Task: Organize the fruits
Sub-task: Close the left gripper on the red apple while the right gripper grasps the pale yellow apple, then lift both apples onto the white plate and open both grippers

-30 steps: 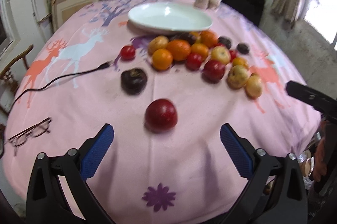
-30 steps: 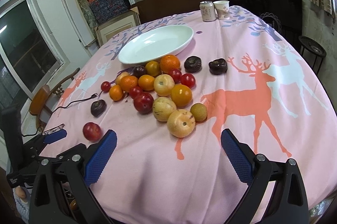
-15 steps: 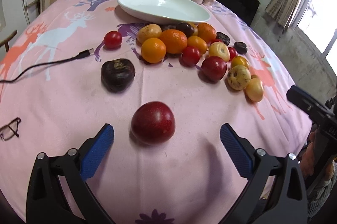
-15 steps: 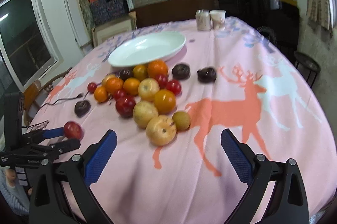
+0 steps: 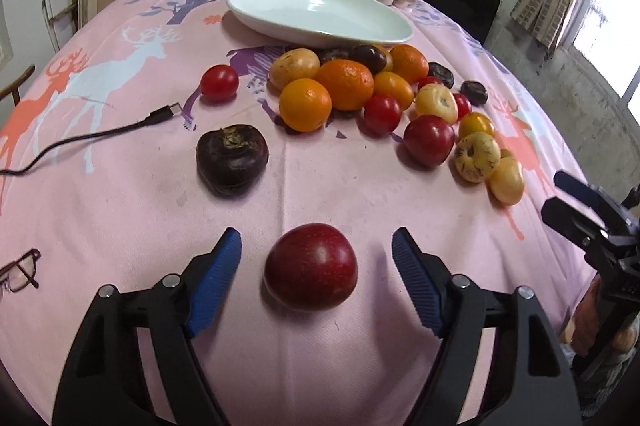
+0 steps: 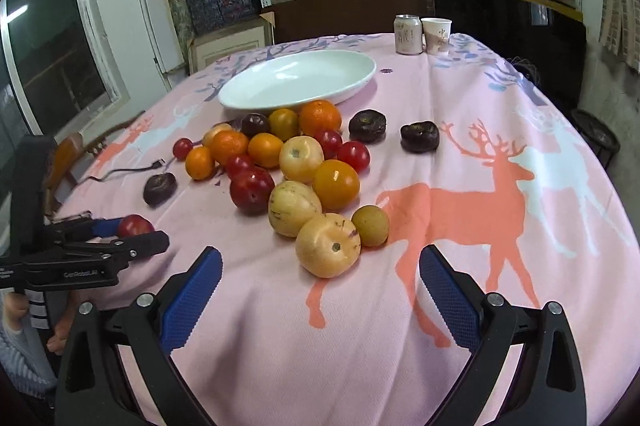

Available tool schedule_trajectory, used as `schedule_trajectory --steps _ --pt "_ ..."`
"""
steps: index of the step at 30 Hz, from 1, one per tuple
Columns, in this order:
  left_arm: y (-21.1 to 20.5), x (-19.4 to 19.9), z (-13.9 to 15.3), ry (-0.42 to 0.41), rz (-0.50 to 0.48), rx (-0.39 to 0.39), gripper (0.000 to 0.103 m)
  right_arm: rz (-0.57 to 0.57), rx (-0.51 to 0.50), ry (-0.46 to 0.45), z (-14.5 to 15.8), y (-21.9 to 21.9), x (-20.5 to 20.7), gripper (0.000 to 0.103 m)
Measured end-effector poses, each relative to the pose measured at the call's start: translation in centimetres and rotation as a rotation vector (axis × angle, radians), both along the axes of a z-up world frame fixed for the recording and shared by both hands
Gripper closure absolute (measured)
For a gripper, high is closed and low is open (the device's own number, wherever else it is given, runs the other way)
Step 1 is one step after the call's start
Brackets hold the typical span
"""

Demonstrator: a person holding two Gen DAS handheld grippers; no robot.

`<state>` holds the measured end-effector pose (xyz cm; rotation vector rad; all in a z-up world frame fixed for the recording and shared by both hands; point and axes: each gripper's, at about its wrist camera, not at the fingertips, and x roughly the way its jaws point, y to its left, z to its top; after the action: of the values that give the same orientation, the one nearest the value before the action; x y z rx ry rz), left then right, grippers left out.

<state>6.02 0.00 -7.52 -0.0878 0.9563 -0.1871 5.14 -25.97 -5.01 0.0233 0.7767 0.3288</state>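
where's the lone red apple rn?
Left wrist view, bottom centre: the red apple sits on the tablecloth between the left gripper pads, which are closing but not touching it. Nearest neighbour is the dark fruit, up-left.

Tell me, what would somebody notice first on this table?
Probably the red apple right up front, sitting between the blue pads of the left gripper, whose jaws are closing around it without touching yet. Behind it a bright heap of fruit lies on the pink deer tablecloth, and a big white plate waits empty just past the heap.
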Motion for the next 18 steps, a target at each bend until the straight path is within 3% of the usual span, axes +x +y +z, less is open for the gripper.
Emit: schedule_trajectory --steps 2,4,9,14,18 --pt "-0.1 -0.1 -0.1 -0.007 -0.004 0.009 0.028 0.007 -0.045 0.002 -0.1 0.8 0.0 0.011" --pt "-0.2 -0.3 -0.1 -0.015 -0.009 0.016 0.028 0.018 -0.057 0.014 -0.4 1.0 0.5 0.031" --pt "-0.4 -0.8 -0.3 -0.041 -0.026 0.039 0.029 0.028 -0.050 0.079 -1.6 1.0 2.1 0.061" --pt "0.0 -1.0 -0.3 -0.045 -0.026 0.018 0.030 0.025 -0.029 0.085 -1.9 1.1 2.4 0.062" --pt "1.2 -0.9 -0.1 -0.042 0.006 -0.015 0.054 0.025 -0.010 0.083 -1.9 1.2 2.5 0.062"
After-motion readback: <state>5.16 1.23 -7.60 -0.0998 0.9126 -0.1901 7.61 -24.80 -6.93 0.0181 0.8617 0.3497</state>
